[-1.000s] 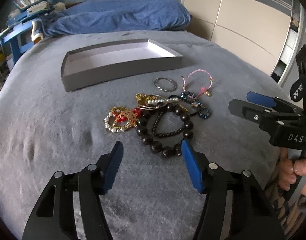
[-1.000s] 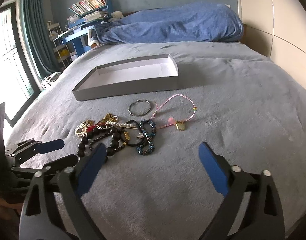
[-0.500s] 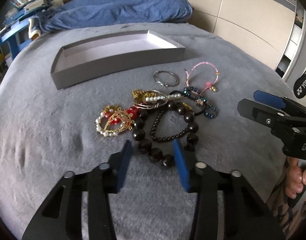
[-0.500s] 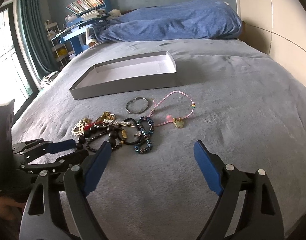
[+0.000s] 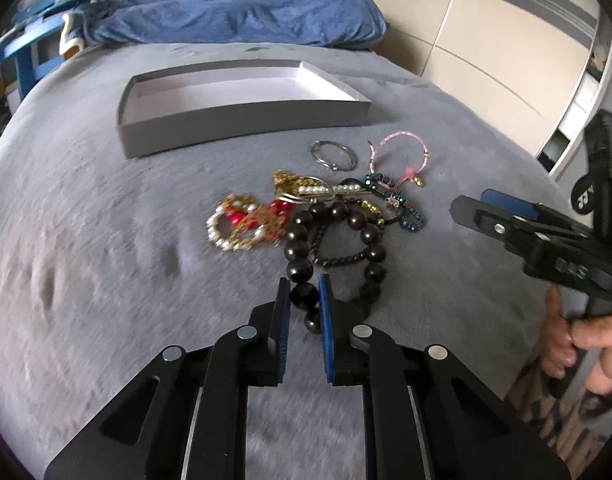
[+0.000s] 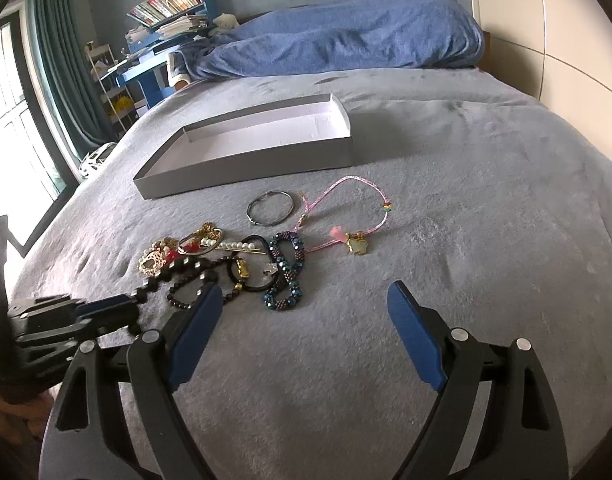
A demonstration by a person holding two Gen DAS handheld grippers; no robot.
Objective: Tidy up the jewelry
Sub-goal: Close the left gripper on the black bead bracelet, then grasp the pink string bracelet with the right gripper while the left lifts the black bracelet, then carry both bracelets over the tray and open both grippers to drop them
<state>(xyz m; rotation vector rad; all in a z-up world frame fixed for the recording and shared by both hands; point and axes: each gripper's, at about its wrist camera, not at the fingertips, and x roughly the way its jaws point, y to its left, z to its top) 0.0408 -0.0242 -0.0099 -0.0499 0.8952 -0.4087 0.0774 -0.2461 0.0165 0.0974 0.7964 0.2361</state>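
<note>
A pile of jewelry lies on the grey bed cover. My left gripper (image 5: pixel 303 294) is shut on the near beads of a large dark bead bracelet (image 5: pixel 370 236); the gripper also shows in the right wrist view (image 6: pixel 135 304). Beside the bracelet lie a gold, red and pearl piece (image 5: pixel 241 224), a pearl clip (image 5: pixel 326 190), a blue bead bracelet (image 6: pixel 285 268), a silver ring (image 5: pixel 333 155) and a pink cord bracelet (image 6: pixel 346 208). An open grey box (image 5: pixel 241 124) stands behind them, nothing in it. My right gripper (image 6: pixel 301 308) is open and empty, in front of the pile.
A blue duvet (image 5: pixel 241 12) lies at the head of the bed. A blue desk with books (image 6: pixel 165 8) and a window with a curtain (image 6: pixel 57 64) are on the left. Beige wardrobe doors (image 5: pixel 506 48) stand on the right.
My left gripper moved forward to the dark bead bracelet and its jaws closed on the near beads. My right gripper stayed open and moved slightly nearer the pile.
</note>
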